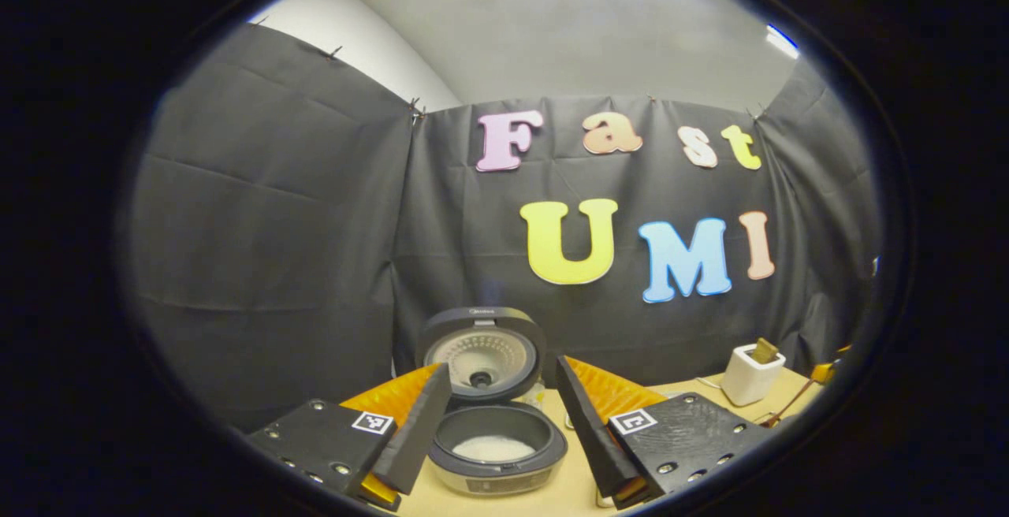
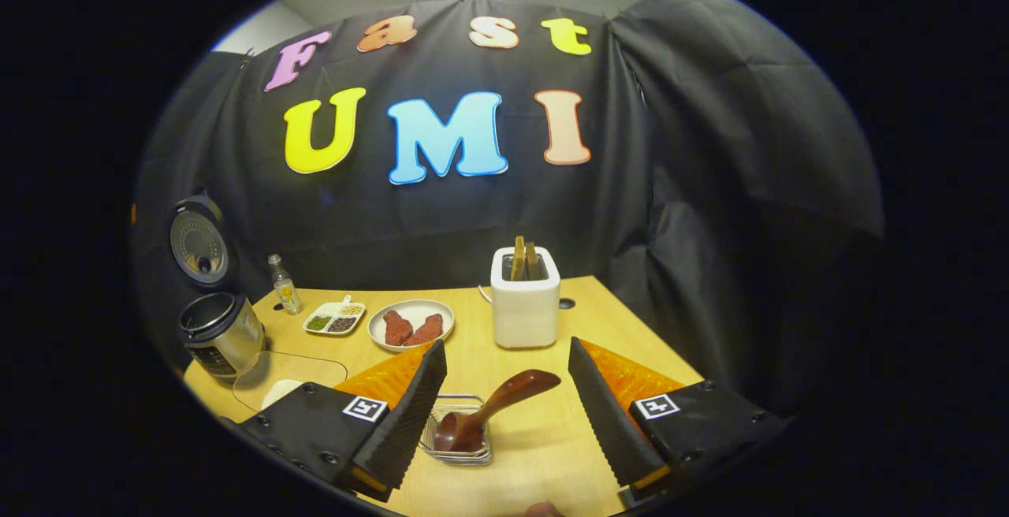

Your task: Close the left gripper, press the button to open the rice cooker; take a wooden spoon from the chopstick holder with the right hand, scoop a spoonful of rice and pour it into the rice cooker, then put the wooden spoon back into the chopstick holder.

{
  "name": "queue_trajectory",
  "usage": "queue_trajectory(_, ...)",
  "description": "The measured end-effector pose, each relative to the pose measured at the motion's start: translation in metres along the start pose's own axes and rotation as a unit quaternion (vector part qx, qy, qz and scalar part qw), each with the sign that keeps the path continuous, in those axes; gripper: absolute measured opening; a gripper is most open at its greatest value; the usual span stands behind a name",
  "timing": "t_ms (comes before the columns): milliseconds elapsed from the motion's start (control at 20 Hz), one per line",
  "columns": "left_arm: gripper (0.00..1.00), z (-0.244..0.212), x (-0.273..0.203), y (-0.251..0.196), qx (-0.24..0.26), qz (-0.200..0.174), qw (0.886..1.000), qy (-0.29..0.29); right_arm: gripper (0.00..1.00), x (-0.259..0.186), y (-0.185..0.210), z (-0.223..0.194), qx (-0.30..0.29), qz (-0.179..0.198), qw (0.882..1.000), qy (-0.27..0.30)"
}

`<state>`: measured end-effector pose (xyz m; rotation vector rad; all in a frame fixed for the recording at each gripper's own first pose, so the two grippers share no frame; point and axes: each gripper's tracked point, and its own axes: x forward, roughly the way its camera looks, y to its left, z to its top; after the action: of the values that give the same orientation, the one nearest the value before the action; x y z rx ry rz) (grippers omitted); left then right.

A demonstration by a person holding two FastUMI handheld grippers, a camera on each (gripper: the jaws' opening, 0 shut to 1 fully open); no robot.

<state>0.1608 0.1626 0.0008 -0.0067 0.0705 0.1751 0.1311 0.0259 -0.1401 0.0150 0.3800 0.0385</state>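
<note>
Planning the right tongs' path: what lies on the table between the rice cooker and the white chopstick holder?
In the right gripper view, a small bottle, a divided dish and a plate lie between the rice cooker and chopstick holder.

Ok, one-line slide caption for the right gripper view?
Open right gripper over brown wooden spoon resting in wire chopstick holder.

The rice cooker (image 1: 495, 438) is showing a dark grey rim and lid around white rice (image 1: 493, 448). The desk (image 2: 544, 438) is looking pale yellow-tan. A reddish-brown wooden spoon (image 2: 493, 407) is lying in the clear chopstick holder (image 2: 459, 440). The toaster (image 2: 524, 306) is gleaming white, the plate (image 2: 411, 324) white under reddish-brown pieces.
</note>
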Motion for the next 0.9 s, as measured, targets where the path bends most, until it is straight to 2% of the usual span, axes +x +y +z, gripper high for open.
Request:
queue_trajectory(100,0.82,0.006,0.030,0.006,0.001,0.005,1.000,0.001,0.98,-0.014,-0.003,0.012,-0.018,-0.009,1.000,-0.018)
queue_trajectory(200,0.82,0.017,0.060,0.014,0.000,0.010,1.000,-0.004,0.98,-0.027,0.000,0.019,-0.011,-0.010,0.999,-0.028)
queue_trajectory(400,0.84,0.033,0.125,0.025,0.000,0.015,1.000,-0.014,0.98,-0.042,0.004,0.014,-0.011,-0.022,0.999,-0.029)
queue_trajectory(550,0.83,0.031,0.174,0.030,0.009,0.012,1.000,-0.010,0.98,-0.048,0.006,0.009,-0.017,-0.034,0.999,-0.026)
queue_trajectory(600,0.82,0.030,0.189,0.034,0.011,0.014,1.000,-0.009,0.93,-0.051,0.007,0.007,-0.019,-0.038,0.999,-0.024)
queue_trajectory(650,0.82,0.029,0.204,0.036,0.010,0.015,1.000,-0.009,0.98,-0.052,0.009,0.005,-0.020,-0.041,0.999,-0.022)
queue_trajectory(750,0.84,0.022,0.234,0.043,0.003,0.017,1.000,0.000,0.98,-0.054,0.015,0.002,-0.023,-0.044,0.999,-0.018)
queue_trajectory(900,0.82,-0.002,0.268,0.052,-0.007,0.020,0.999,0.028,1.00,-0.056,0.021,-0.001,-0.031,-0.046,0.998,-0.014)
